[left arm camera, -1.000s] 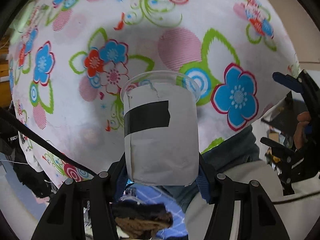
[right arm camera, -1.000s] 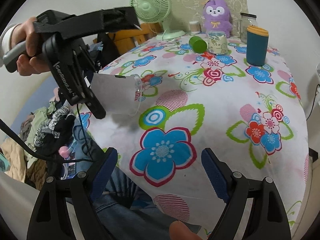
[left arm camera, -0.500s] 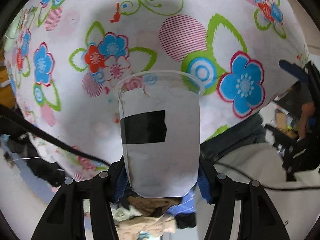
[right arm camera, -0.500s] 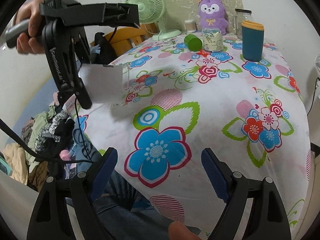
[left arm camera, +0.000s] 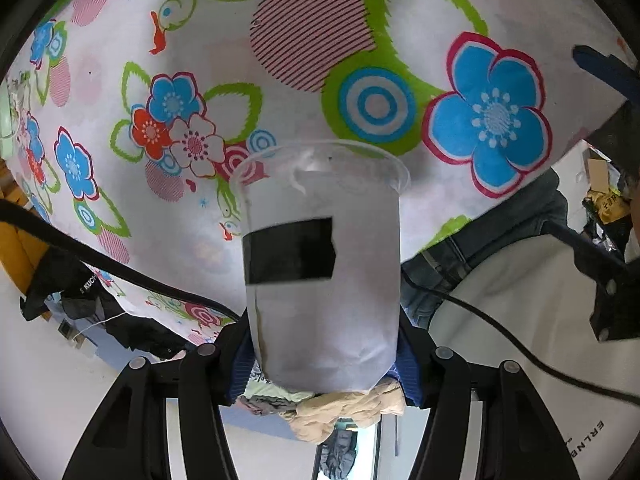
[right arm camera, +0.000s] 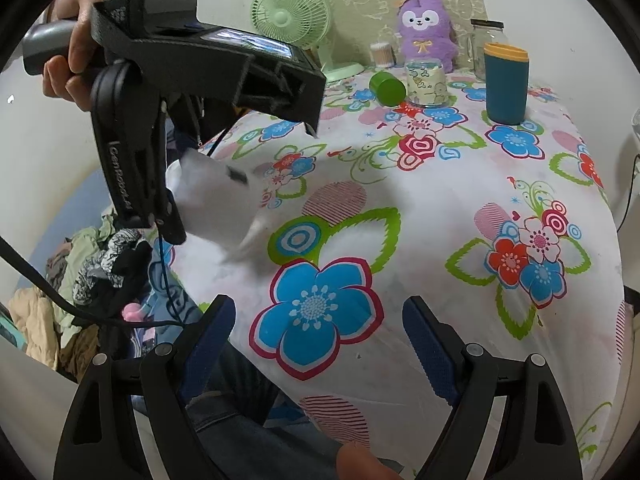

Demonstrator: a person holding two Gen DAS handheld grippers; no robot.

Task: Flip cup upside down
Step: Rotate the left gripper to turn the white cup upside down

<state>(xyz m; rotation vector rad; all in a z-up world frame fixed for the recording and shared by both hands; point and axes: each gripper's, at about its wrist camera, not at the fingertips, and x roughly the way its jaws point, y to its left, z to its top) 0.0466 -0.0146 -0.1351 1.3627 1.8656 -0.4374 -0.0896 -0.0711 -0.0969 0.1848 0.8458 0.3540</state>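
L wrist view: your left gripper [left arm camera: 324, 344] is clamped on the cup [left arm camera: 322, 264] near its base, blue pads [left arm camera: 406, 364] pressed on both sides. Cup fills center frame, mouth pointing away toward the flowered tablecloth [left arm camera: 120, 184], black tape patch facing the cam. It's held in the air, not set down. A cable [left arm camera: 500, 332] runs lower right, another crosses lower left. Your right gripper's body shows at the right edge.

Risk, imo: the grip is low on a thin wall, so if you squeeze harder mid-turn the cup could buckle, or slide out if you ease off. Cable might snag the wrist as it rolls.

R wrist view: right gripper [right arm camera: 320, 340] is spread wide w/ nothing between the fingers, bottom center. Cup sits left of center, blurred, tilted mouth-down toward the cloth, near the table's left edge. So landing too close to that edge could tip it off onto the clothes pile [right arm camera: 80, 276] lower left.

Upper frame, well apart from the cup: green fan [right arm camera: 290, 14], purple plush [right arm camera: 426, 30], glass jar [right arm camera: 486, 46], teal tumbler [right arm camera: 506, 82], green cup on its side [right arm camera: 386, 86], printed cup [right arm camera: 426, 84]. Nothing blocks the landing spot.
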